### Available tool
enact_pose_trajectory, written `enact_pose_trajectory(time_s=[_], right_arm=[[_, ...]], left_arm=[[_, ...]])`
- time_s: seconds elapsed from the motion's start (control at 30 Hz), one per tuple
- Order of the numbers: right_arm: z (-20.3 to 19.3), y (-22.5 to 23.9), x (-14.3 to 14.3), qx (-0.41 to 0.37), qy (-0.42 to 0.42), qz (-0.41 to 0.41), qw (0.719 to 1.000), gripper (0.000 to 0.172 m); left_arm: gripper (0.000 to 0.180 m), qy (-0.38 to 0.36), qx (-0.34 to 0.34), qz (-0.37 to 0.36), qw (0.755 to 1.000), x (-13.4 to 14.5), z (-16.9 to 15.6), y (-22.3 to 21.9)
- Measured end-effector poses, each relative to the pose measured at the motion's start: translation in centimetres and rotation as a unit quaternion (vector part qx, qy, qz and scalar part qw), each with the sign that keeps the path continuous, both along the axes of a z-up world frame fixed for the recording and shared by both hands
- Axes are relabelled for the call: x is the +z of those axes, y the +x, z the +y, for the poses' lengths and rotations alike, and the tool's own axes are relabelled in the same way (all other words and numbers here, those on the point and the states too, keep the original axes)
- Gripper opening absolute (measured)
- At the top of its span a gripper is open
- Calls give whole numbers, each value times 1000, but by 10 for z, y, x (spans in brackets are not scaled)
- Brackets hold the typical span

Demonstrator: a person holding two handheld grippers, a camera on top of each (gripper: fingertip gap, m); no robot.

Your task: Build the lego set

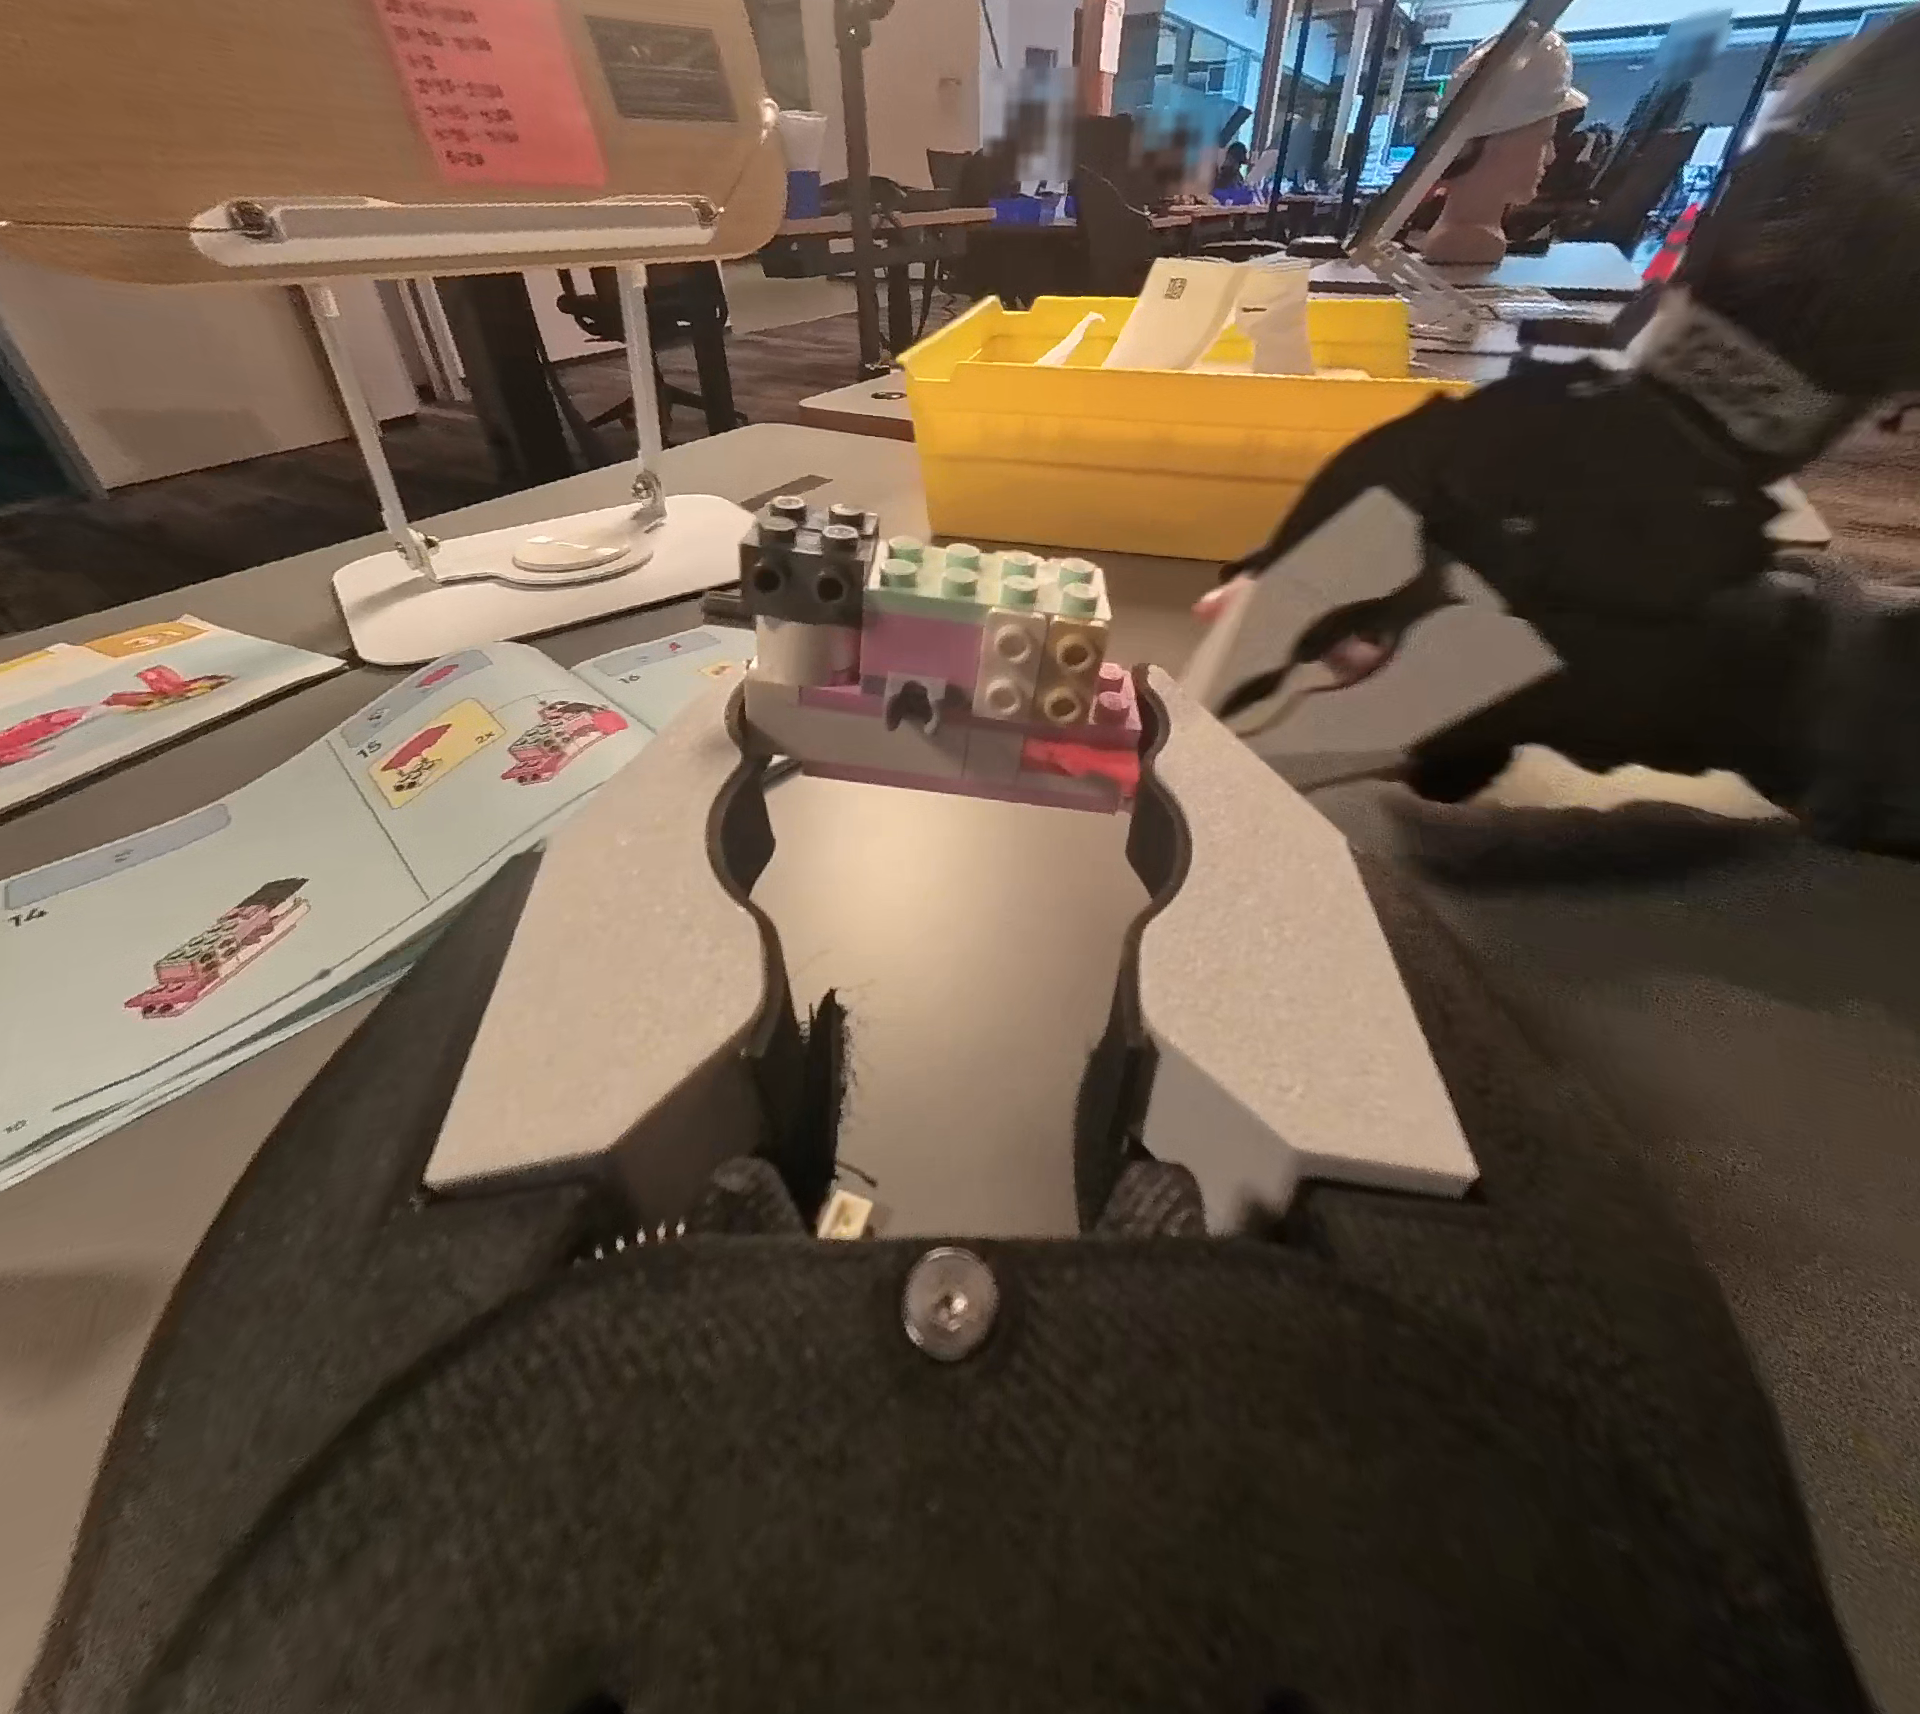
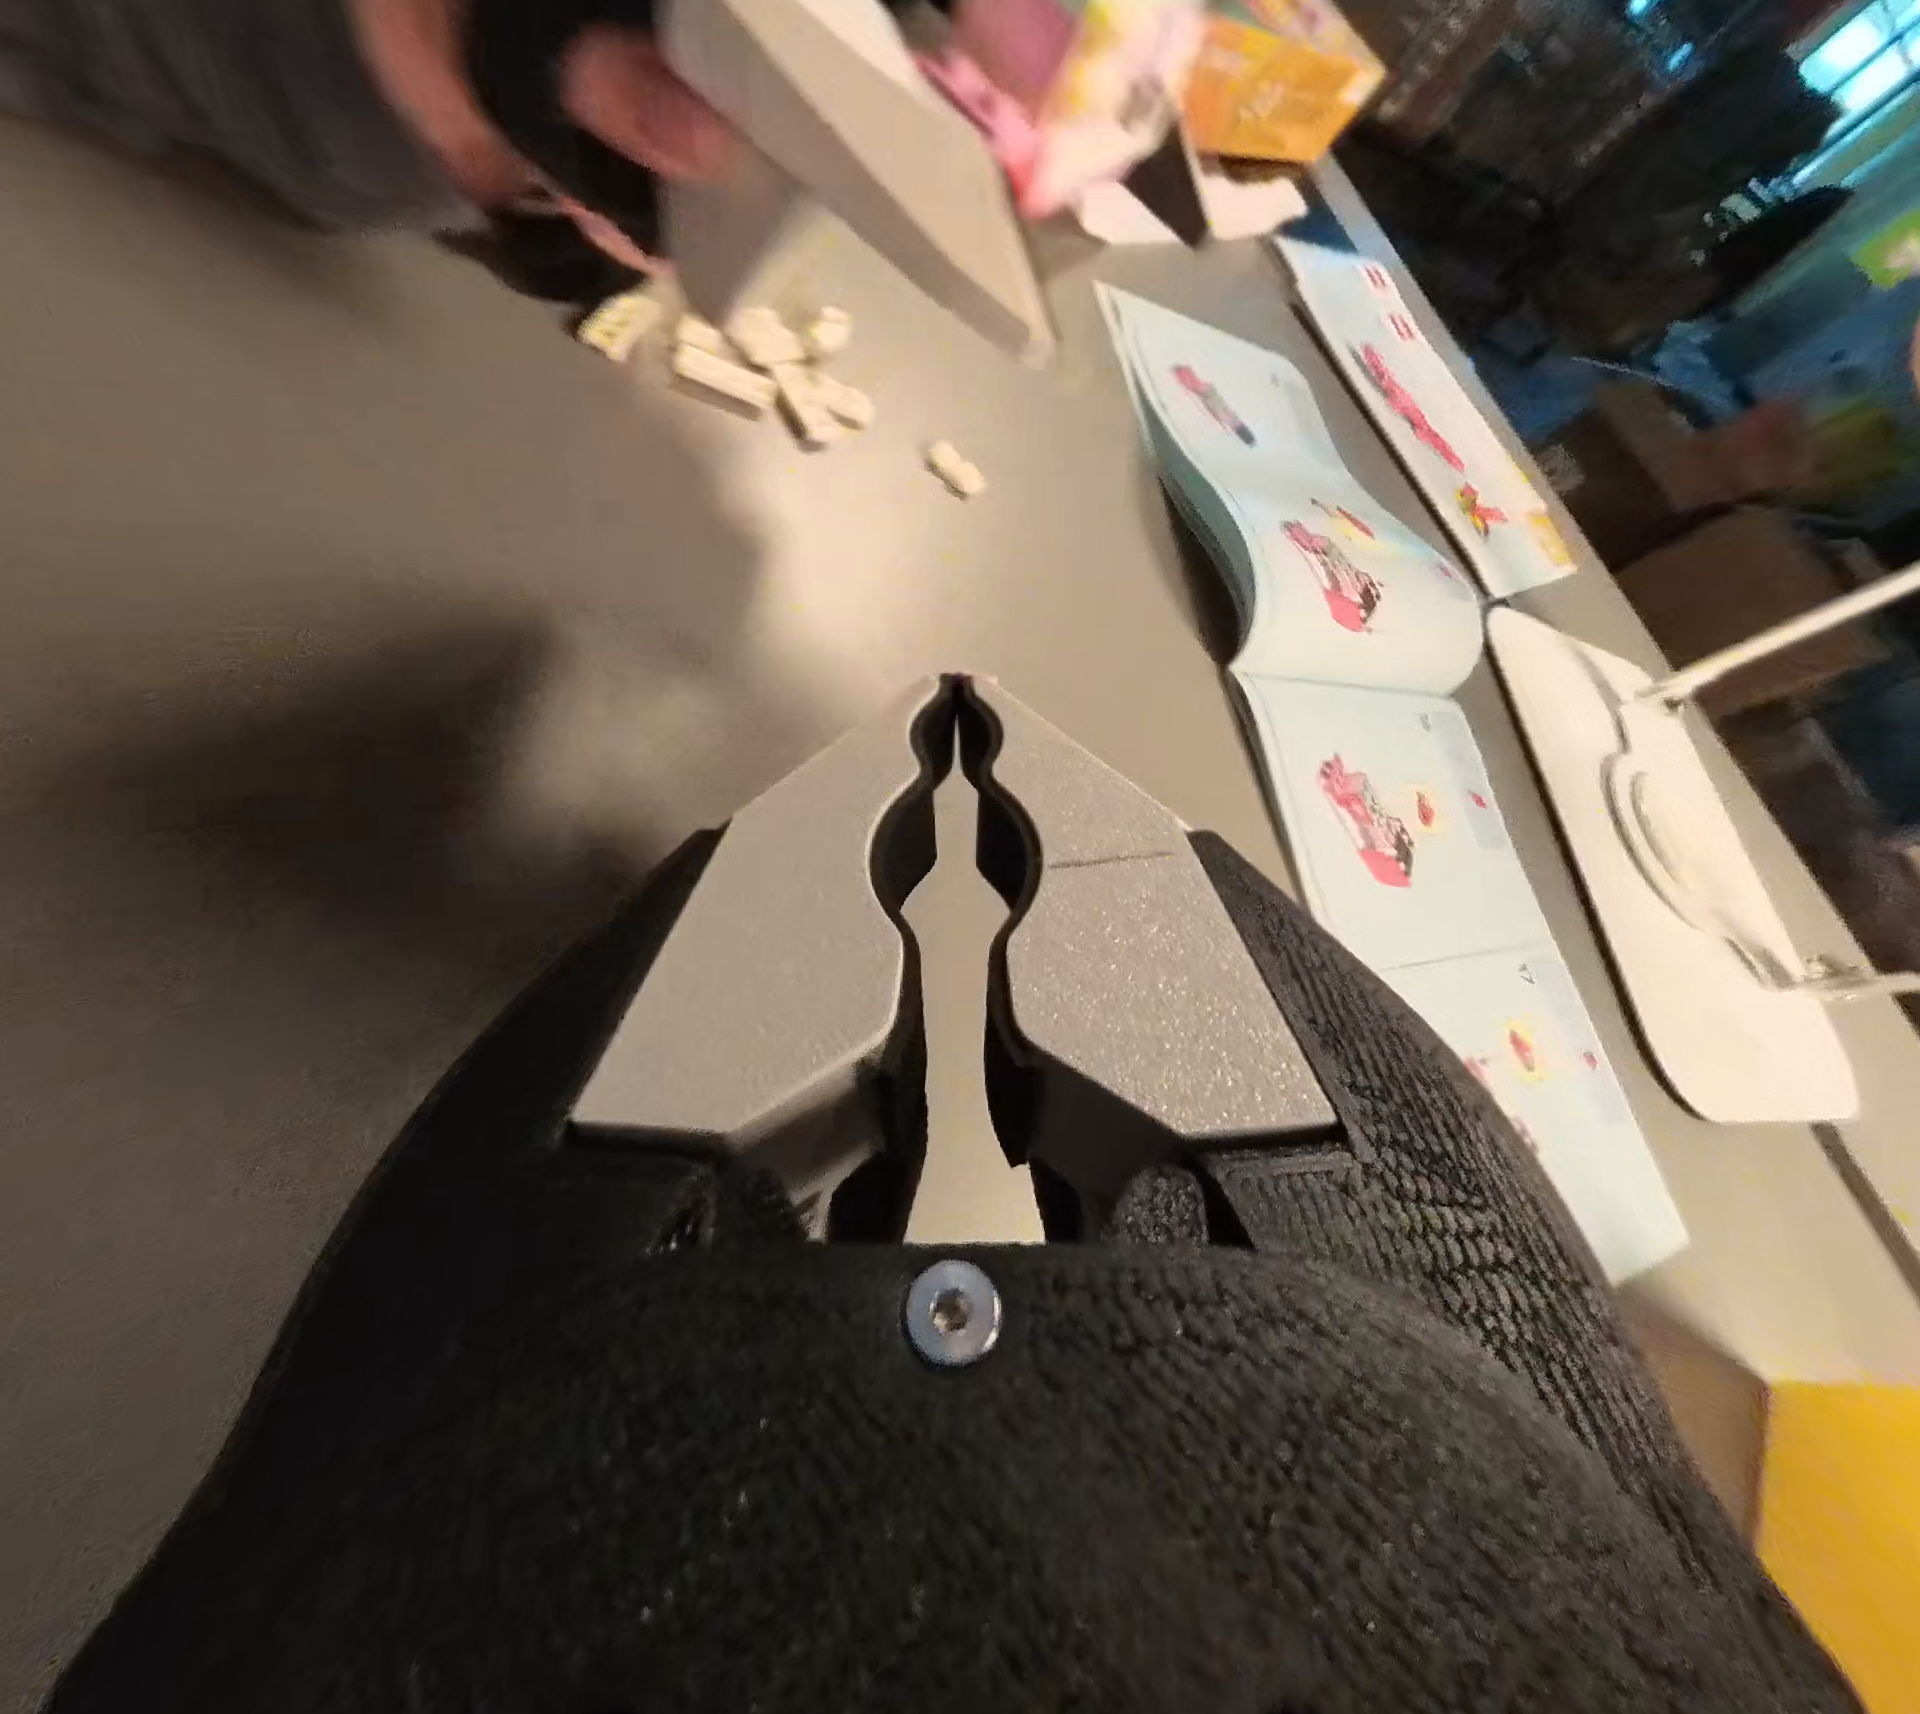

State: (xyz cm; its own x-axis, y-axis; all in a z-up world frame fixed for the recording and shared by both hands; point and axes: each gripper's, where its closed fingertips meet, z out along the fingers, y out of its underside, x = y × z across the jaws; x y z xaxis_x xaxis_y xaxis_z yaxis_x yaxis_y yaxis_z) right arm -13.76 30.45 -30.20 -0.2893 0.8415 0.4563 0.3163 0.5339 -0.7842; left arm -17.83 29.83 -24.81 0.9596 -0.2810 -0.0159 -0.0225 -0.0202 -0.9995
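Observation:
My left gripper (image 1: 945, 714) is shut on a part-built lego model (image 1: 935, 656), one pad on each end, and holds it above the grey table (image 1: 935, 885). The model has a black brick and a mint plate on top, purple, white and tan bricks below, and a red piece at its lower right. The right wrist view shows the same model (image 2: 1081, 2), blurred, at the top between the left gripper's fingers (image 2: 852, 137). My right gripper (image 2: 954, 685) is shut, its tips together above bare table. It also shows in the left wrist view (image 1: 1236, 615), just right of the model.
Several loose white bricks (image 2: 769, 376) lie on the table, one more (image 2: 956, 467) apart from them. An open instruction booklet (image 1: 260, 885) lies at the left. A white stand base (image 1: 540, 563), a yellow bin (image 1: 1143, 449) and an orange box (image 2: 1278, 85) stand nearby.

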Motion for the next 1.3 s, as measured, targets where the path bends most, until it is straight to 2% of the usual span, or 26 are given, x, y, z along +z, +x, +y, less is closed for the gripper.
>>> enact_pose_trajectory(time_s=[0.07,0.17,0.33,0.47,0.53,0.63,0.73,0.77,0.83,0.87,1.0,1.13,1.23,1.3], right_arm=[[21,-12,-3,-13,-23,0,1000,0],[27,-19,-5,-4,-46,1,999,0],[25,-11,-36,21,-29,-87,996,0],[18,-6,-40,32,-96,-130,986,0],[11,-1,-40,44,-166,-157,973,0],[-4,8,-32,74,-320,-209,921,0],[-17,18,-24,80,-477,-274,831,0],[-15,17,-24,65,-515,-285,806,0],[-6,11,-22,31,-566,-280,775,0],[-1,11,-25,14,-566,-284,774,0],[21,18,-42,-65,-486,-301,818,0],[23,16,-41,-54,-451,-278,847,0],[32,13,-36,-50,-416,-226,879,14],[38,16,-34,-47,-361,-203,909,20]], left_arm=[[68,1,5,0,1000,0,0,-4],[68,2,10,-5,1000,1,1,-8],[68,2,12,-13,1000,1,5,-9],[68,3,0,-19,1000,1,10,-3],[68,5,-4,-20,1000,2,12,0],[68,5,-13,-15,1000,2,13,5],[68,5,-16,-12,1000,2,12,8],[68,6,-17,-10,1000,3,11,9],[68,7,-18,-3,1000,3,11,10],[68,6,-19,1,1000,3,10,11],[68,1,-22,15,1000,0,11,15],[68,-3,-29,12,1000,-2,11,19],[68,-2,-32,15,999,-2,9,21],[68,-2,-37,16,999,-2,7,24]])
